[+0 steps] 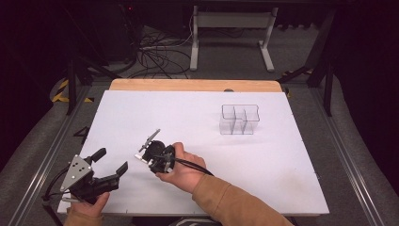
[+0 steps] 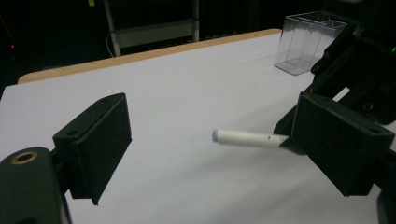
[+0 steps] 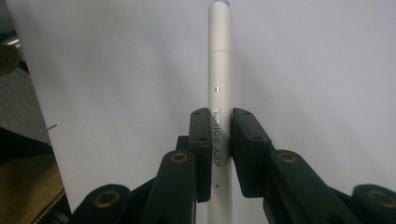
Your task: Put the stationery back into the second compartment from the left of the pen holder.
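Note:
My right gripper (image 1: 148,149) is shut on a white pen (image 1: 151,138) at the front middle of the white table top (image 1: 282,165) and holds it just above the surface. In the right gripper view the two black pads (image 3: 201,135) clamp the pen (image 3: 219,60) near its middle, and its capped end points away past the jaws. My left gripper (image 1: 110,161) rests open near the front left corner with nothing between its jaws. Seen from the left gripper (image 2: 219,144), the pen (image 2: 247,138) lies level a little way beyond the open jaws.
A clear plastic box with several compartments (image 1: 240,119) stands at the back right of the table, also seen as the clear box (image 2: 308,42). A wooden strip (image 1: 195,85) runs along the far edge. Beyond it are floor cables (image 1: 155,56) and a white desk frame (image 1: 230,33).

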The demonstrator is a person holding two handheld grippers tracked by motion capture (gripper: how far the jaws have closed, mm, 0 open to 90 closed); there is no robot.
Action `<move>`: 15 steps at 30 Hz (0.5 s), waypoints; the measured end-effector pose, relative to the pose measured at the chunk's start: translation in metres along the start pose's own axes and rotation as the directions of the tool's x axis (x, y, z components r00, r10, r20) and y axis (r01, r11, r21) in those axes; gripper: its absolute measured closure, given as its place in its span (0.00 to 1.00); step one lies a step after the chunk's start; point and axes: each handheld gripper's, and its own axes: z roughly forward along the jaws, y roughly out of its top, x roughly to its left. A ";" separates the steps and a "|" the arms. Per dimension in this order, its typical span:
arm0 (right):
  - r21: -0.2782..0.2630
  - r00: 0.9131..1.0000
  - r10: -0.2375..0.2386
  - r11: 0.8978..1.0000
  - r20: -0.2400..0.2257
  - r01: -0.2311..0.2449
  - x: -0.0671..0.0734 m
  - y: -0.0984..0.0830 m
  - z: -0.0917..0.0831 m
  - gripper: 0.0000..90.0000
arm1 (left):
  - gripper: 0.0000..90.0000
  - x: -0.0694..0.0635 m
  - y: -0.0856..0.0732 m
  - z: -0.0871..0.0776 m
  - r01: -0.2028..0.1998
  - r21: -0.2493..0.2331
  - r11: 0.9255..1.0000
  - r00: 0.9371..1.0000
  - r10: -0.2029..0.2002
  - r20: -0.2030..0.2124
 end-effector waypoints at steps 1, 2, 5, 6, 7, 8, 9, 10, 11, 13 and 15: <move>-0.012 1.000 0.002 1.000 0.004 -0.002 -0.002 -0.001 -0.004 0.88 | 0.14 0.000 0.000 0.000 0.002 -0.001 1.000 1.000 -0.002 -0.002; -0.025 1.000 0.002 1.000 0.005 -0.002 -0.005 -0.001 -0.007 0.88 | 0.14 0.000 0.000 0.000 0.002 0.000 1.000 1.000 -0.002 -0.003; -0.062 1.000 0.016 0.998 0.013 -0.015 -0.011 -0.003 -0.018 0.88 | 0.14 -0.001 0.000 0.001 -0.002 0.000 1.000 1.000 0.002 0.000; -0.074 1.000 0.017 0.997 0.016 -0.016 -0.013 -0.004 -0.022 0.88 | 0.14 -0.001 0.000 0.001 -0.001 0.000 1.000 1.000 0.001 0.000; -0.085 1.000 0.023 0.996 0.018 -0.021 -0.015 -0.004 -0.025 0.88 | 0.14 -0.001 0.000 0.001 0.003 0.000 1.000 1.000 -0.003 0.000; -0.096 0.999 0.023 0.995 0.023 -0.021 -0.017 -0.005 -0.029 0.88 | 0.14 -0.001 0.000 0.001 0.002 -0.001 1.000 1.000 -0.002 0.001; -0.108 0.999 0.026 0.994 0.025 -0.023 -0.019 -0.006 -0.032 0.88 | 0.14 -0.001 0.000 0.002 0.002 -0.002 1.000 1.000 -0.002 0.001; -0.120 0.999 0.030 0.992 0.030 -0.027 -0.021 -0.007 -0.036 0.88 | 0.14 -0.001 0.000 0.002 0.002 -0.002 1.000 1.000 -0.002 0.001; -0.133 0.999 0.031 0.991 0.035 -0.026 -0.024 -0.008 -0.039 0.88 | 0.14 -0.001 0.000 0.002 0.001 -0.001 1.000 1.000 -0.001 0.002; -0.158 0.999 0.037 0.987 0.039 -0.030 -0.028 -0.010 -0.046 0.88 | 0.14 -0.001 0.000 0.002 0.002 0.000 1.000 1.000 -0.002 0.003; -0.181 0.998 0.043 0.983 0.048 -0.034 -0.033 -0.013 -0.053 0.88 | 0.14 -0.001 0.000 0.003 0.002 0.000 1.000 1.000 -0.002 0.002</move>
